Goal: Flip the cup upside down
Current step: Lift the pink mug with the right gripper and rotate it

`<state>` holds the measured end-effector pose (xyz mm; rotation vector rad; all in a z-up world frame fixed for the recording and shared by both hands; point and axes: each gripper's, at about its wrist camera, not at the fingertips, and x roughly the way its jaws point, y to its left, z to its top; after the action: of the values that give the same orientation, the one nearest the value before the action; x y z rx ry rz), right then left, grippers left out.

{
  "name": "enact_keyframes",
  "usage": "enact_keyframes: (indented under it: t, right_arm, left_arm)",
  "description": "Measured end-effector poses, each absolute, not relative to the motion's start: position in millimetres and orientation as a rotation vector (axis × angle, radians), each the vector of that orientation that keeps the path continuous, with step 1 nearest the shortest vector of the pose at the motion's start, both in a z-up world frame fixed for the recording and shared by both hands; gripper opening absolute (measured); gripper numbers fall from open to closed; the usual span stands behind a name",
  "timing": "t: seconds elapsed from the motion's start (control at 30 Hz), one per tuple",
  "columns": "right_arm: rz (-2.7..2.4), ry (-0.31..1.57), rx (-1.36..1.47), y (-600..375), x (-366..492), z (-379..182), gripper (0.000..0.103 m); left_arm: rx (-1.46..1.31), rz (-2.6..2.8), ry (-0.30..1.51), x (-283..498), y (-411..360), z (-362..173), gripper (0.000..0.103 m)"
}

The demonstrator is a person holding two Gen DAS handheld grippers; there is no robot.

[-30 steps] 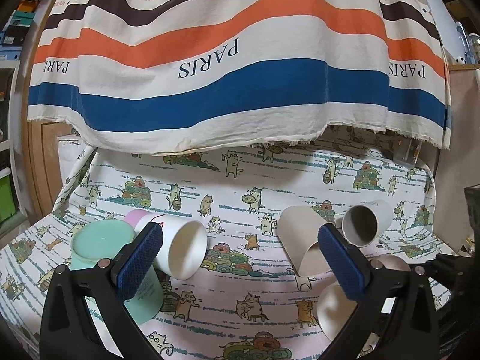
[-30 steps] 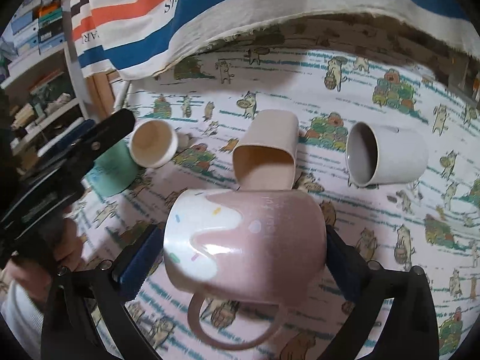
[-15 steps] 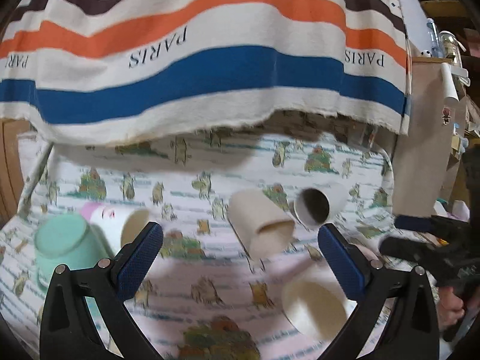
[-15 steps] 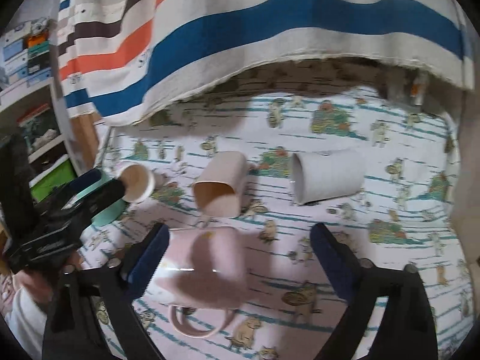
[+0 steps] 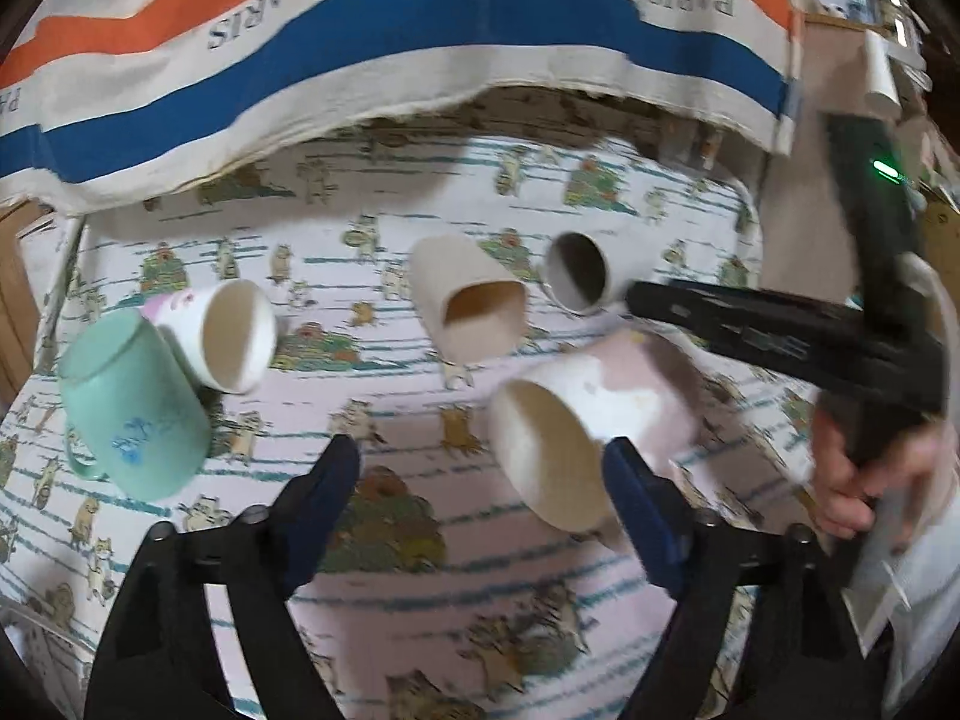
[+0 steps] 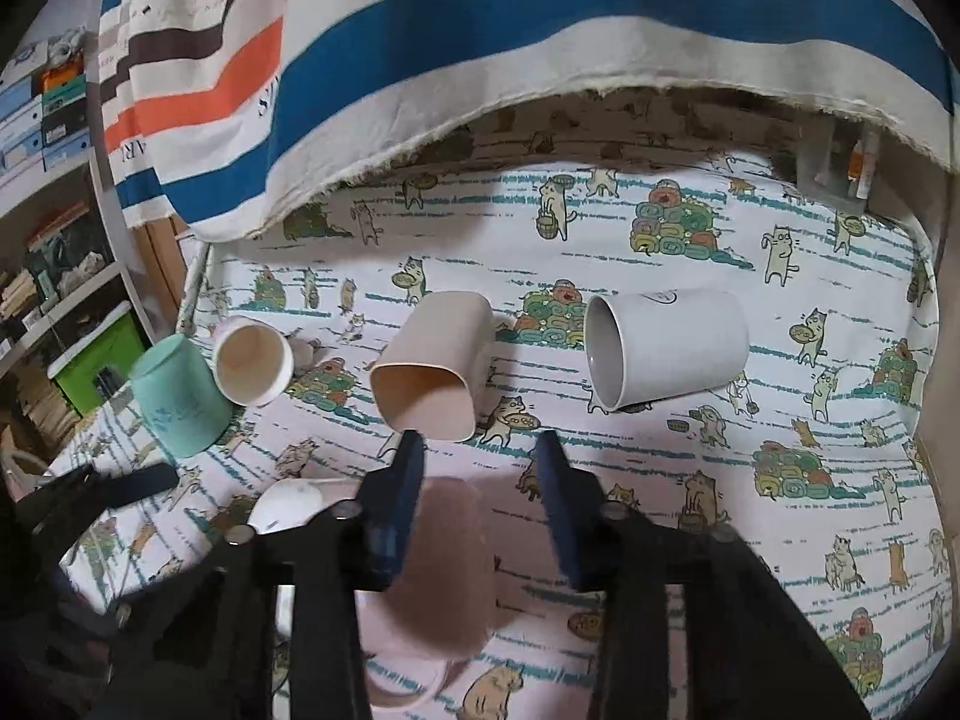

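Note:
A pink and white mug (image 5: 591, 420) lies on its side on the cat-print cloth, mouth toward my left gripper. My left gripper (image 5: 480, 474) is open, its right finger beside the mug's mouth, holding nothing. In the right wrist view the same mug (image 6: 432, 564) lies below and behind my right gripper (image 6: 480, 462), which is partly closed and empty. The right gripper's body also shows in the left wrist view (image 5: 780, 336), just above the mug.
On the cloth lie a beige square cup (image 6: 432, 372), a white mug (image 6: 666, 348) and a small white cup (image 6: 252, 366), all on their sides. A mint green mug (image 6: 180, 402) stands upside down at the left. A striped cloth (image 6: 540, 60) hangs behind.
My right gripper let go of the pink mug, which now lies on its side, then narrowed its fingers. My left gripper swung right toward the mug's mouth.

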<state>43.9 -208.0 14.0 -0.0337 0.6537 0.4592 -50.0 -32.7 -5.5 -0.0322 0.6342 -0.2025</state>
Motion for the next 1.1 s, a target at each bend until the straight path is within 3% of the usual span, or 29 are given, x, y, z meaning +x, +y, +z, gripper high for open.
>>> enact_keyframes:
  t: [0.1,0.33,0.8,1.1]
  right_arm:
    - [0.476,0.666,-0.011,-206.4,49.7,11.3,0.035]
    - [0.476,0.690,-0.006,-205.7,54.9,7.6,0.035]
    - [0.510,0.719,0.020,-215.8,44.9,4.1,0.035]
    - [0.557,0.762,0.051,-214.2,20.9,6.3,0.035]
  left_arm:
    - [-0.007,-0.246,0.651,-52.5,-43.3,-4.8,0.071]
    - [-0.013,-0.191,0.731,-41.4,-43.1,-20.2,0.072]
    - [-0.013,-0.129,0.724,-28.4,-27.6,-22.8,0.071]
    - [-0.025,-0.099,0.718,-12.2,-17.9,-21.5,0.049]
